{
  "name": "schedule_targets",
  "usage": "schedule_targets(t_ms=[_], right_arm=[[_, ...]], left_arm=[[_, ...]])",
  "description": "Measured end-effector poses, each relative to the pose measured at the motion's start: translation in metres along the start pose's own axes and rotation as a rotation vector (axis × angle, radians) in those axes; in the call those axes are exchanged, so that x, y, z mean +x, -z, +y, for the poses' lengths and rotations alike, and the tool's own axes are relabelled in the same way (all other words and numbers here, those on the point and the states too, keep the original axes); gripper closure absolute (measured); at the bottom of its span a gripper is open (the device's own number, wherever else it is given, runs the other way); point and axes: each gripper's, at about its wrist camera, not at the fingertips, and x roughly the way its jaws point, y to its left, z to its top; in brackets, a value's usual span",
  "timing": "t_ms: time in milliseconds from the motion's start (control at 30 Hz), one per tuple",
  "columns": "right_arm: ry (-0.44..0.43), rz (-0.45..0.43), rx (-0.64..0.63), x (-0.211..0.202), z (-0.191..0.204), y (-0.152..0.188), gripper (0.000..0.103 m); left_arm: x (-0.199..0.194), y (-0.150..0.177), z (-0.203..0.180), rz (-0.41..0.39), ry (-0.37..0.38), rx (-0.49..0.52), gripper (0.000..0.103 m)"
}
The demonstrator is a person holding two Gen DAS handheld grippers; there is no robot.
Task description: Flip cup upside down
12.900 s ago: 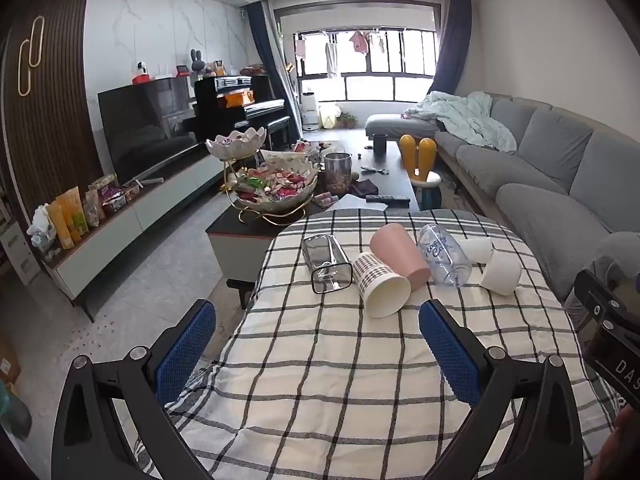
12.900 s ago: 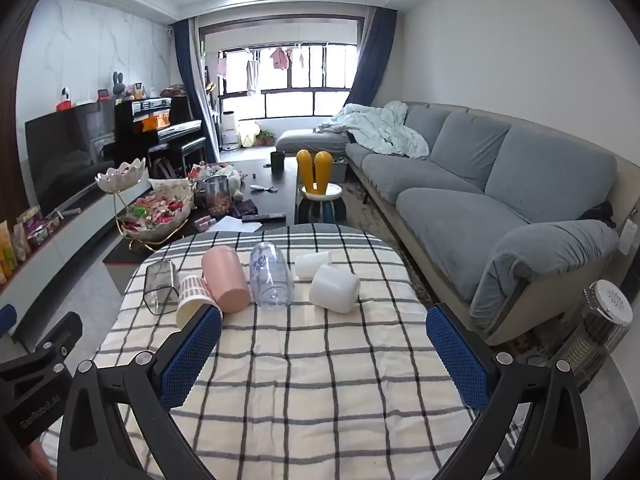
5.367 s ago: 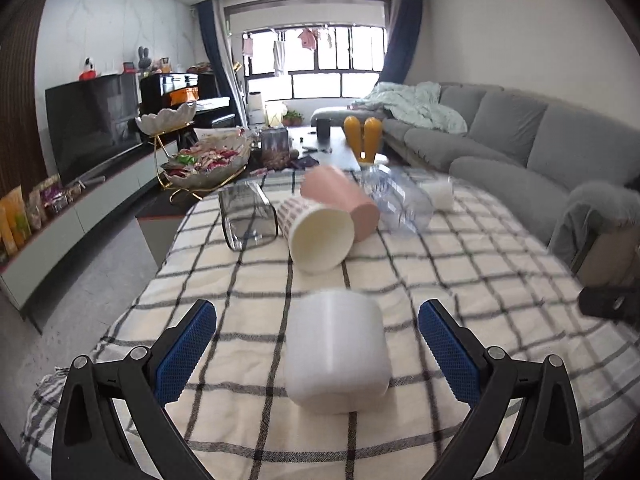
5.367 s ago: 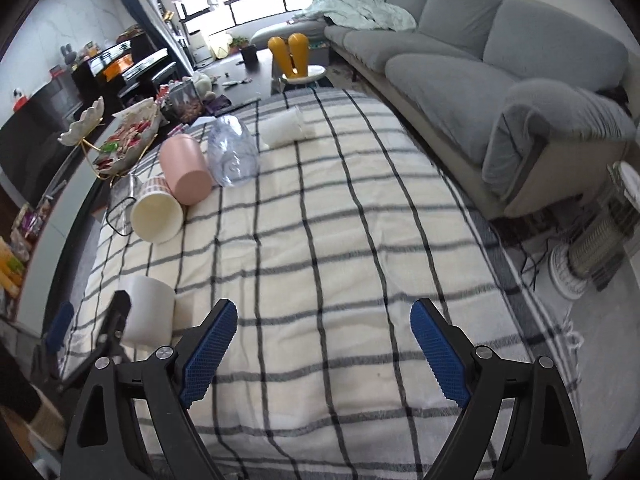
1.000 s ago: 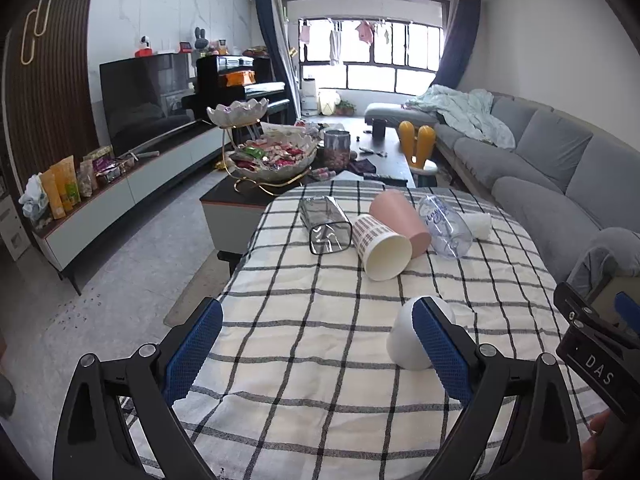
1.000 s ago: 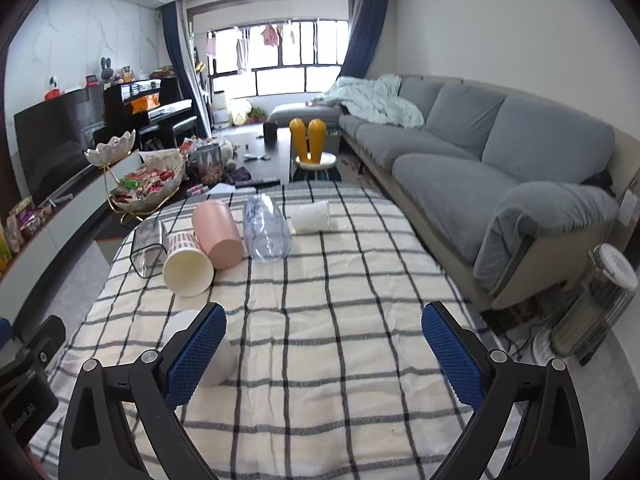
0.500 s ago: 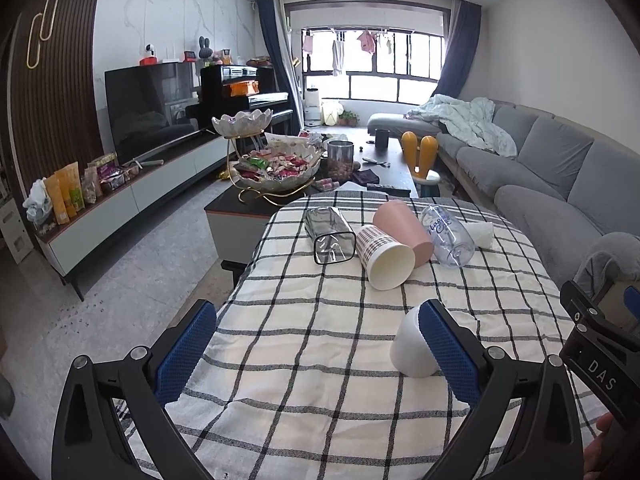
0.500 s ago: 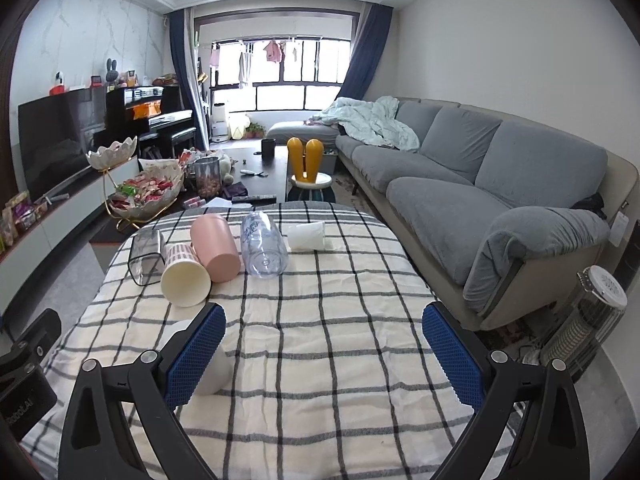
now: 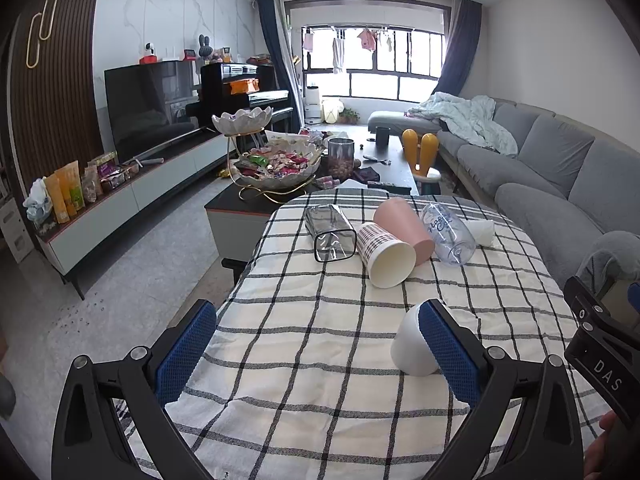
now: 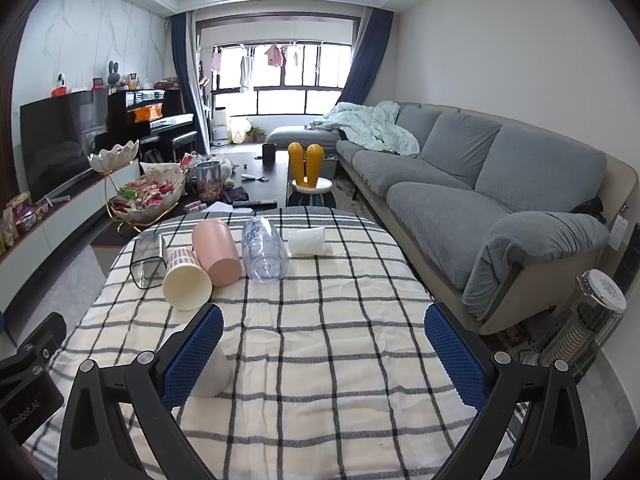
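A white cup [image 9: 412, 347] stands upside down on the checked tablecloth [image 9: 312, 344], partly behind my left gripper's right finger; in the right wrist view it [image 10: 214, 372] sits behind the left finger. Further back lie a square glass [image 9: 330, 232], a plaid paper cup [image 9: 384, 254], a pink cup [image 9: 404, 224], a clear plastic cup [image 9: 448, 232] and a small white cup [image 9: 482, 231], all on their sides. My left gripper [image 9: 316, 354] is open and empty above the near table. My right gripper [image 10: 324, 354] is open and empty.
A grey sofa [image 10: 500, 200] runs along the right. A coffee table with a candy bowl [image 9: 276, 168] stands beyond the table. A TV cabinet [image 9: 120, 196] lines the left wall. A white fan heater [image 10: 592, 320] stands on the floor at right.
Both grippers have drawn back and up a little from the table. The white cup stays upside down where it was set.
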Motion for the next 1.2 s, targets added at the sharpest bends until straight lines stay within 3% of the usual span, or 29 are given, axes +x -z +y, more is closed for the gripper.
schedule_targets(t_ms=[1200], right_arm=[[-0.006,0.007,0.007,-0.0015,0.0029,-0.0001,0.001]], left_arm=[[0.0033,0.003,-0.0003,0.015,0.003,-0.004,0.0]])
